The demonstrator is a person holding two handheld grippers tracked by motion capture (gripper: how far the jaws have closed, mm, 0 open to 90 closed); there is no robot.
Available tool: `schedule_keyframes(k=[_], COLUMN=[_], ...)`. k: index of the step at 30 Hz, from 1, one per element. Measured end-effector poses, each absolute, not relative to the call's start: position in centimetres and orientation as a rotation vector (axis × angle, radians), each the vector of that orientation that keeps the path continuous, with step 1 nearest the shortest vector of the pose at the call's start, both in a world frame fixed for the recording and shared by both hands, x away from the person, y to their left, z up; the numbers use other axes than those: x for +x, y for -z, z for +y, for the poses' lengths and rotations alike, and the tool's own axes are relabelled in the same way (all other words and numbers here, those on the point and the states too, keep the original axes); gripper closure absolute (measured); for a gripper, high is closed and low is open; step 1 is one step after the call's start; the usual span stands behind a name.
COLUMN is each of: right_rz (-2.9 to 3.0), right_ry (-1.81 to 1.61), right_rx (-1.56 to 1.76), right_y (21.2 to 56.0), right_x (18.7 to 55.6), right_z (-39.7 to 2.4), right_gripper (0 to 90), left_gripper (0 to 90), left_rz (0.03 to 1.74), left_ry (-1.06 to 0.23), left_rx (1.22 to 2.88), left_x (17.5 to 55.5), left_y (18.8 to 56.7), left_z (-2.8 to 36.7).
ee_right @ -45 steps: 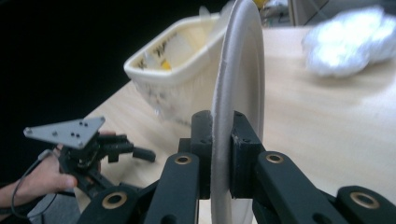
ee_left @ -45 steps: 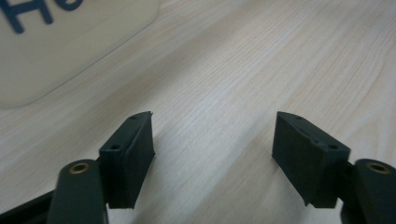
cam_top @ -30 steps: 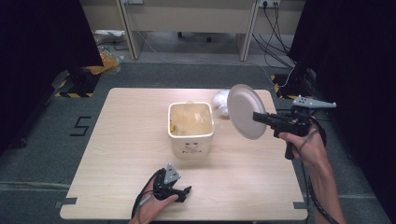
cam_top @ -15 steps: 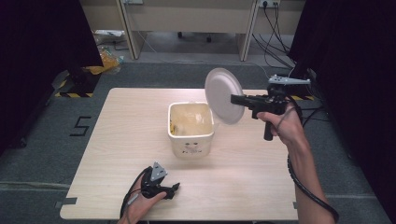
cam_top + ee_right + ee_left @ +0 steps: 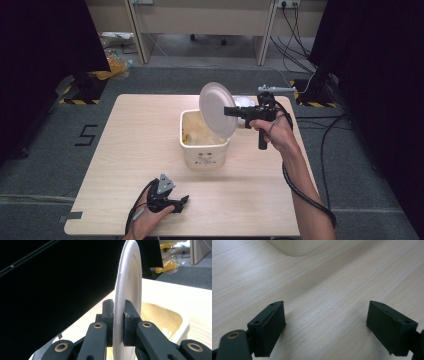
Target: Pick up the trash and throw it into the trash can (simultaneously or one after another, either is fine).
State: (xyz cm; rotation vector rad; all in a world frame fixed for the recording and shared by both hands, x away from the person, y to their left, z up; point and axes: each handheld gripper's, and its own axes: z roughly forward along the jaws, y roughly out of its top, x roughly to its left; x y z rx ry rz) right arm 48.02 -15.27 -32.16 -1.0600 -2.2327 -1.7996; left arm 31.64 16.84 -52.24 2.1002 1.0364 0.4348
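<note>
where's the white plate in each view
high view: white plate stands on edge at centre, above the cream bin, clamped by the right gripper.
left gripper view: no plate here.
right gripper view: plate upright at centre, pinched between the jaws.
shared landmark: the cream bin, lying just behind the plate.

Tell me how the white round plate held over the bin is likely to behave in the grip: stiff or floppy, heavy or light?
The plate probably is stiff: clamped at one rim by the right tongs, it stands on edge without sagging. It seems light, since one small pinch carries it. Its rim looks like foam, so hard squeezing may dent it.
</note>
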Motion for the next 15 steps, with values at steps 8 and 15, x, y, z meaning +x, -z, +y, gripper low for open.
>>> schedule_keyframes(k=[8, 15], right_rz=[-2.215, -2.178], right_ry=[1.724, 1.673], right_rx=[-1.082, -1.060], right_y=[34.7, 36.3], right_x=[49.5, 50.2], right_z=[-13.9, -12.9], right_gripper=[83.3, 82.7], left_gripper=[14.6, 14.5], left_rz=[1.042, 1.044], left_ry=[-0.434, -0.435], left_rx=[2.097, 2.097], left_x=[31.7, 31.7], left_y=[52.2, 52.2], left_z=[16.9, 17.0])
